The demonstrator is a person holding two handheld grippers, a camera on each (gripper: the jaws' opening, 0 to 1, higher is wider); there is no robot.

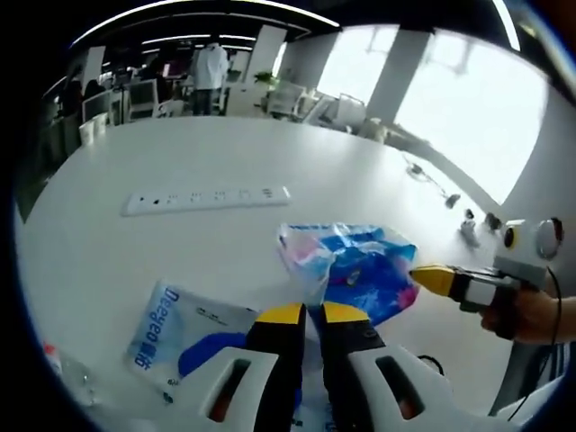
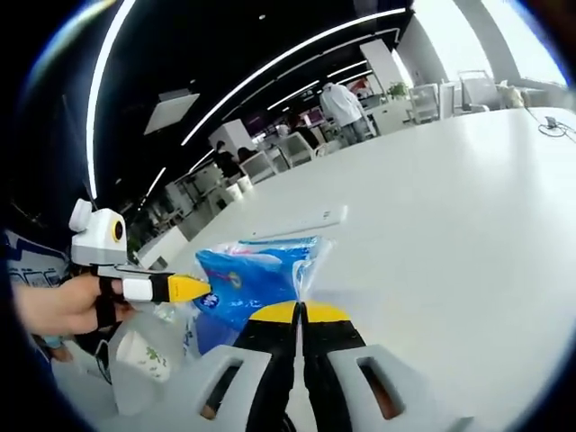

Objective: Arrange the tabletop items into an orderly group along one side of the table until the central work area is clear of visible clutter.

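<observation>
White tabletop (image 1: 135,162) in an open office carries a crinkled blue plastic packet (image 1: 364,270) near its middle, pinched by both closed yellow-tipped grippers, left (image 1: 308,315) and right (image 2: 301,313).

White counter (image 1: 108,261), white power strip (image 1: 207,199), blue tissue pack (image 1: 360,267) with pink and white print, white pouch (image 1: 184,331) with blue lettering and a blue patch, left gripper (image 1: 306,315) black and white with yellow tips, right gripper (image 2: 301,314) the same colours
</observation>
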